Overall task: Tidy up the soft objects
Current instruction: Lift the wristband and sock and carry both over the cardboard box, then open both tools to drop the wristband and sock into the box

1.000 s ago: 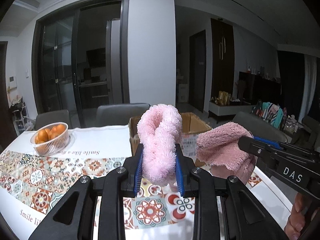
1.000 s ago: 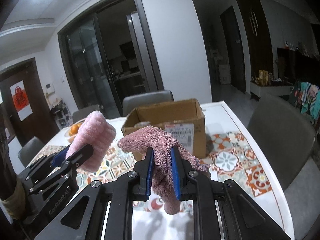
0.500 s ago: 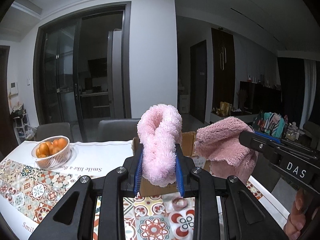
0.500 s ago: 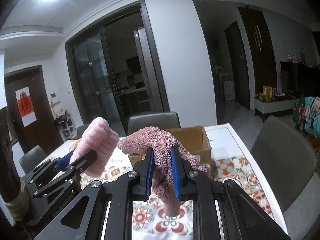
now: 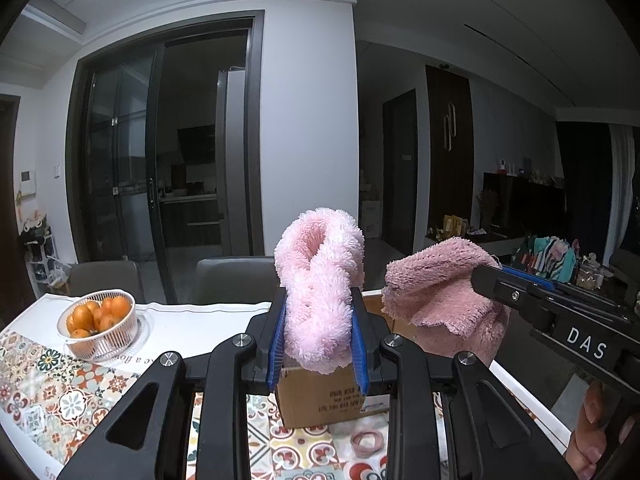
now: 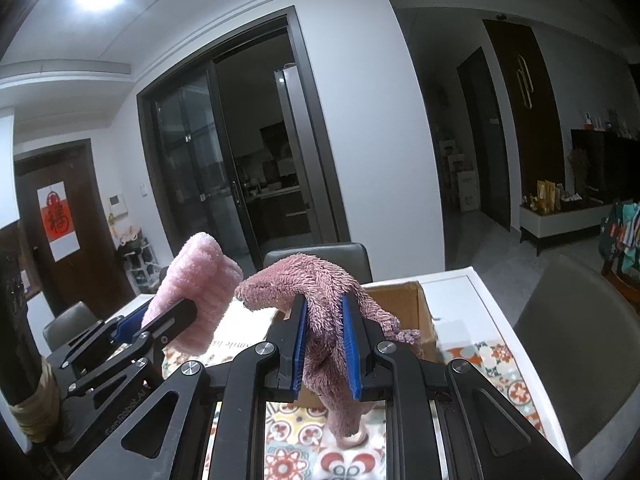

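Both grippers, the left gripper (image 5: 319, 344) clamping a pale pink cloth (image 5: 320, 280) and the right gripper (image 6: 323, 344) a darker cloth (image 6: 316, 300), hover above the cardboard box (image 6: 416, 308) at 12 o'clock; lowering and release likely follow.

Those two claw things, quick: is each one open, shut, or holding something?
Left gripper: shut on the light pink fluffy cloth.
Right gripper: shut on the darker pink fuzzy cloth.

The brown cardboard box (image 5: 320, 396) stood mostly hidden behind the fluffy light-pink cloth (image 5: 320, 292); its inside could not be seen. Printing on the patterned white tablecloth (image 5: 60, 392) was cut off by the black gripper frame.
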### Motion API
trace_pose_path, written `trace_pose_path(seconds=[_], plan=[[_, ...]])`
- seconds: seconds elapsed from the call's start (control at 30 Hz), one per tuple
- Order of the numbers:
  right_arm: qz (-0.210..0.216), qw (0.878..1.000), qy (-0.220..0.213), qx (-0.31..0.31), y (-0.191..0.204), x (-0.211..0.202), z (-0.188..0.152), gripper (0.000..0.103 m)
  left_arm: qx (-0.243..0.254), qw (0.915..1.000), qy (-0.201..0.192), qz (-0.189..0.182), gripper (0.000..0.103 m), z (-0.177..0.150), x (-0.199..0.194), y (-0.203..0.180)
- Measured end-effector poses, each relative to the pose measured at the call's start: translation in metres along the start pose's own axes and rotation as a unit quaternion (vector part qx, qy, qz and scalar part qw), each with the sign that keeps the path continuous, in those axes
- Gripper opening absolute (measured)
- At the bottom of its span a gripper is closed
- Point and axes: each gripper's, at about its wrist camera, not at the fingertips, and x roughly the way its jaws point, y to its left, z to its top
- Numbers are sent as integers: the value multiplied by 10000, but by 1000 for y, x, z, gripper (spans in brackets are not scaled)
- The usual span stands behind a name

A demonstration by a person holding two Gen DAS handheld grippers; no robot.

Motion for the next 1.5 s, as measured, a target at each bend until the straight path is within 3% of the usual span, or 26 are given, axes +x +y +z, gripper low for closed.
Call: trace_pose_path(seconds=[0.67, 0.97, 1.5], plan=[[-26, 9999, 80, -133, -12, 83, 19, 19, -28, 9995, 308, -37, 28, 4, 91, 7], [-70, 9994, 242, -244, -21, 125, 20, 19, -124, 9975, 687, -50, 28, -9, 139, 10], [-237, 9924, 1204, -37, -57, 188, -23, 19, 143, 9876, 1552, -183, 29, -51, 196, -13]])
